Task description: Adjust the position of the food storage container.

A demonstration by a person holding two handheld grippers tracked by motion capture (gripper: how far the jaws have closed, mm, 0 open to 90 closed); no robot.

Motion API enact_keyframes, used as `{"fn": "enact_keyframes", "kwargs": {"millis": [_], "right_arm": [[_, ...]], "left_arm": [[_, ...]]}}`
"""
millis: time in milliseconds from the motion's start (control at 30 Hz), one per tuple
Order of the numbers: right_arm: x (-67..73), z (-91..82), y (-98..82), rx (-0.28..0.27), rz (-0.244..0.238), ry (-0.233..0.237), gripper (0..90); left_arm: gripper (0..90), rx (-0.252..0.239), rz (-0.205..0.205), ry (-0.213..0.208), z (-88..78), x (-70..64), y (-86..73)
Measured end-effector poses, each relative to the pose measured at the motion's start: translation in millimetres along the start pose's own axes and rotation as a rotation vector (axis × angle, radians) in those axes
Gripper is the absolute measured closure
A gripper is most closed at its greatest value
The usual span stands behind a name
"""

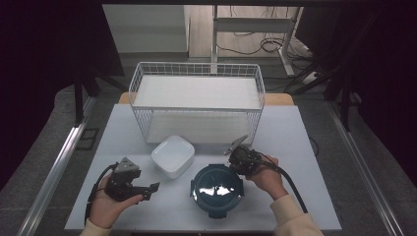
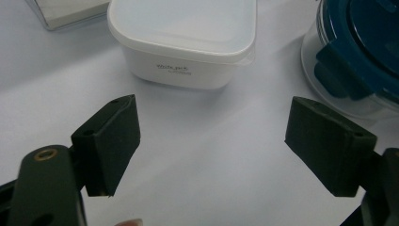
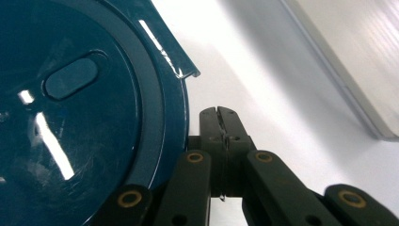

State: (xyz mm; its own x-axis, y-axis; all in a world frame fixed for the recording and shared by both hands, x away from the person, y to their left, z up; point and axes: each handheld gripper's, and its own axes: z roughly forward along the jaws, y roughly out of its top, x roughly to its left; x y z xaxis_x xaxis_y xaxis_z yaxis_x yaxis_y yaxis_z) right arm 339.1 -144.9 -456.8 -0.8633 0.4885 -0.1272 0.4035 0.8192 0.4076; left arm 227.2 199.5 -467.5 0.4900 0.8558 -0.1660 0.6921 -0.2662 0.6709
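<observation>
A round container with a dark blue latched lid (image 1: 216, 191) stands at the front middle of the white table. My right gripper (image 1: 240, 168) is at its far right rim, jaws shut with nothing between them. In the right gripper view the closed pads (image 3: 219, 123) lie right beside the lid's edge (image 3: 162, 117), just below one lid latch (image 3: 187, 70). My left gripper (image 1: 151, 191) is held at the front left, open and empty. In its own view the left gripper (image 2: 211, 146) points toward a white square lidded container (image 2: 188, 37), with the blue container (image 2: 362, 52) to the right.
The white square container (image 1: 172, 155) sits left of the blue one, in front of a white wire basket (image 1: 196, 98) at the back of the table. The basket's lower edge (image 3: 348, 61) runs close to my right gripper. Bare table (image 1: 295, 147) lies to the right.
</observation>
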Motion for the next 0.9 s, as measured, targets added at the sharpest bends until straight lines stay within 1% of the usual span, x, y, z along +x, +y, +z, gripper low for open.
{"fn": "enact_keyframes", "kwargs": {"millis": [33,133,167,200,267,333,467,533,567,600,633,667,700,733,767,800,833,867,900], "right_arm": [[4.0,1.4,0.9,0.008,-0.012,-0.002,89.9],[5.7,4.5,0.3,0.026,-0.015,-0.011,89.9],[6.5,6.8,-1.5,0.013,-0.007,0.000,89.9],[7.0,6.9,-1.8,0.006,-0.005,0.002,89.9],[8.1,7.0,-1.7,0.004,-0.004,0.001,89.9],[12.7,6.9,-0.8,0.001,-0.012,-0.004,89.9],[16.5,7.6,-0.4,-0.009,-0.016,0.006,89.9],[16.3,7.6,-1.0,-0.013,-0.015,0.009,89.8],[15.4,7.7,-2.0,-0.020,-0.007,0.016,89.7],[11.9,3.2,-5.2,-0.054,0.038,0.028,89.6],[11.9,3.2,-5.2,-0.054,0.038,0.028,89.6],[8.3,-2.2,-7.6,-0.084,0.067,0.008,89.6],[4.4,-11.1,-11.7,-0.122,0.113,-0.006,89.6],[2.4,-19.6,-16.0,-0.160,0.140,-0.009,89.6],[2.0,-37.2,-26.7,-0.234,0.195,-0.014,89.5],[2.0,-37.2,-26.7,-0.234,0.195,-0.014,89.5],[3.0,-43.1,-31.3,-0.259,0.214,-0.014,89.5],[7.3,-55.9,-45.8,-0.317,0.257,-0.003,87.4],[7.3,-55.9,-45.8,-0.317,0.257,-0.003,87.4]], "left_arm": [[18.2,0.003,0.000,0.002,0.3,0.0,-0.2],[18.2,0.007,0.000,0.001,0.8,-0.1,-0.4],[18.2,0.007,0.000,0.001,0.8,-0.1,-0.4],[18.2,0.006,0.001,0.002,0.8,-0.4,-0.1],[18.2,0.005,0.000,0.002,0.7,-0.7,-0.1],[18.2,0.006,0.006,0.001,0.8,-1.8,0.1],[18.2,0.008,0.008,-0.001,2.0,-3.2,0.0],[18.2,0.010,0.006,0.001,2.0,-3.4,0.0],[18.2,0.008,0.006,0.000,2.0,-3.2,-0.1],[18.2,0.004,0.005,0.001,0.7,-2.9,-0.1],[18.3,0.004,0.005,0.001,0.7,-2.9,-0.1],[18.3,-0.003,0.002,0.001,-0.8,-2.6,0.0],[18.3,-0.008,0.002,0.003,-2.1,-2.2,0.2],[18.4,-0.016,-0.004,0.000,-2.8,-2.2,0.4],[18.5,-0.022,-0.007,-0.006,-3.7,-2.1,0.8],[18.5,-0.022,-0.007,-0.006,-3.7,-2.1,0.8],[18.5,-0.024,-0.009,-0.010,-3.7,-2.5,0.8],[18.5,-0.023,-0.007,-0.012,-3.3,-3.2,0.9],[18.5,-0.023,-0.007,-0.012,-3.3,-3.2,0.9]]}}
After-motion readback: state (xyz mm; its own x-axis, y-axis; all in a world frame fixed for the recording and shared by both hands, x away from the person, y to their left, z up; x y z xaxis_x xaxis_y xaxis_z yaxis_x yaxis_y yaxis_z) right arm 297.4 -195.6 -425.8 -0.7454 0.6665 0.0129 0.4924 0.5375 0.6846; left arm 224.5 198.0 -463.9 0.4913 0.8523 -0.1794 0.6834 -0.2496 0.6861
